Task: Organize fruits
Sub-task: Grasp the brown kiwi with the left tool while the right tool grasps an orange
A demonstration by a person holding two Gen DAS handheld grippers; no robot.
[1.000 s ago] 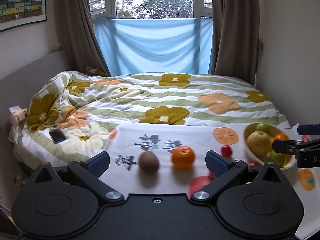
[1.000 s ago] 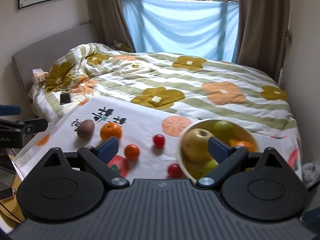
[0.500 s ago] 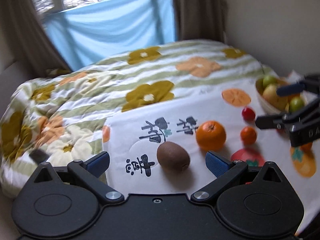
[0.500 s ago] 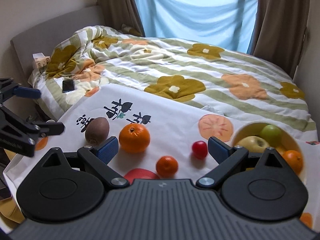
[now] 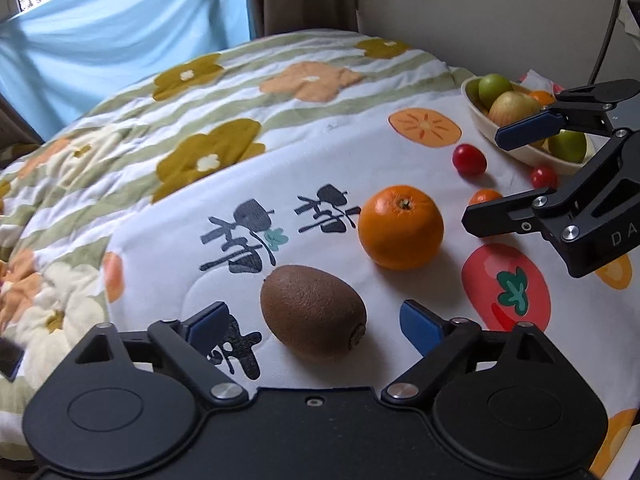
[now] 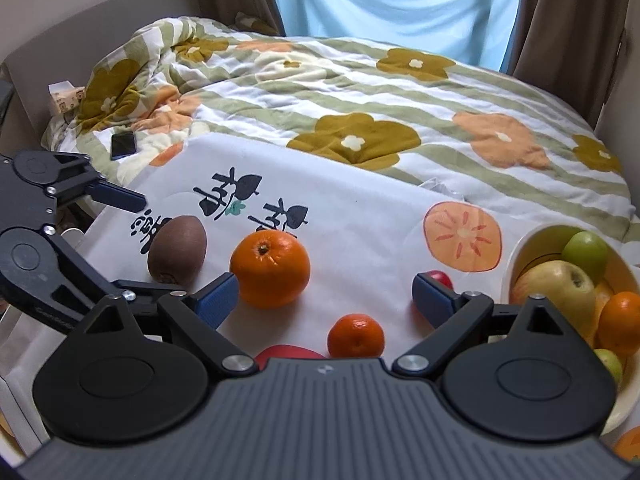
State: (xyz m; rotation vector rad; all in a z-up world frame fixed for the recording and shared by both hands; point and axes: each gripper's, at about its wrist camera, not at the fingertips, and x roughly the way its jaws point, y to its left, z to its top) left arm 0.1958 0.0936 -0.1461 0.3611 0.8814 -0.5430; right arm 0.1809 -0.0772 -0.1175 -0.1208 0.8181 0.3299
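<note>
A brown kiwi (image 5: 313,312) lies on a white printed cloth (image 5: 168,264), between the open fingers of my left gripper (image 5: 314,322). A large orange (image 5: 401,227) sits just beyond it. My right gripper (image 6: 326,298) is open and empty, with a small mandarin (image 6: 356,336) between its fingers and the large orange (image 6: 270,268) by its left fingertip. Two red cherry tomatoes (image 5: 469,159) lie near a cream bowl (image 5: 480,120) of apples and citrus at the right. The kiwi also shows in the right wrist view (image 6: 177,250).
The cloth lies on a bed with a flowered quilt (image 6: 360,92). A phone (image 6: 123,145) lies on the quilt at the left. A wall stands behind the bowl (image 6: 516,248). Each gripper shows in the other's view: right (image 5: 496,176), left (image 6: 128,240).
My left gripper has moved forward and down until the kiwi lies between its fingers. My right gripper has moved left and closer, over the small mandarin, away from the bowl.
</note>
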